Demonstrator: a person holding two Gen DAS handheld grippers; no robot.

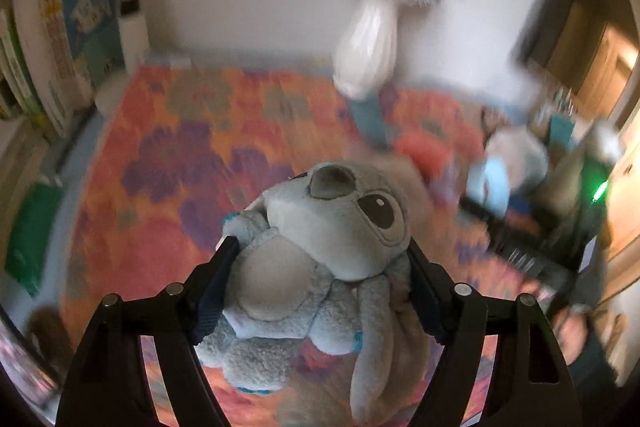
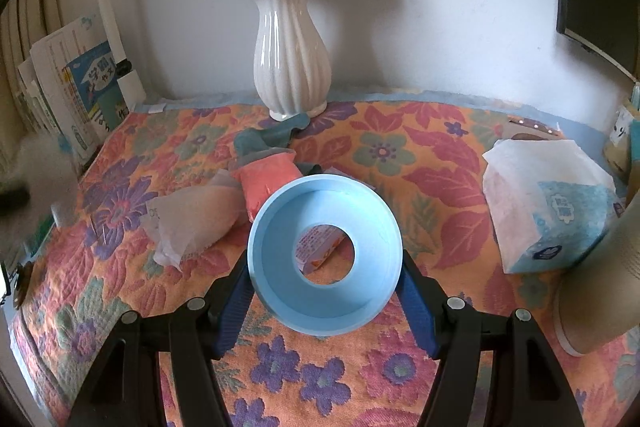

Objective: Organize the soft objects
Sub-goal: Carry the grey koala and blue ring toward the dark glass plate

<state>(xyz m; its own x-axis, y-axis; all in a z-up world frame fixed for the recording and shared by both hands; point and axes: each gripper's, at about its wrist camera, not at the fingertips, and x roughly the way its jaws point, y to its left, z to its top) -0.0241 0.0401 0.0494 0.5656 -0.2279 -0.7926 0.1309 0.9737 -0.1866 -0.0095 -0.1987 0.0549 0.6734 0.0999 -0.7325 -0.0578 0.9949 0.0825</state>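
My left gripper (image 1: 322, 267) is shut on a blue-grey plush toy (image 1: 320, 235) and holds it above the floral cloth (image 1: 168, 163). My right gripper (image 2: 324, 267) is shut on a light blue ring-shaped cup (image 2: 324, 251), held above the cloth (image 2: 400, 367). On the cloth beyond it lie a coral soft pouch (image 2: 266, 181), a pale translucent bag (image 2: 192, 219), a teal cloth (image 2: 264, 139) and a small printed packet (image 2: 318, 251) seen through the ring's hole. The left wrist view is blurred; the coral pouch (image 1: 424, 151) and the blue cup (image 1: 490, 183) show at right.
A white vase (image 2: 292, 55) with blue and white flowers stands at the back by the wall. Books (image 2: 80, 87) lean at the left. A blue tissue pack (image 2: 548, 211) lies at the right, with a beige cylinder (image 2: 600, 291) beside it.
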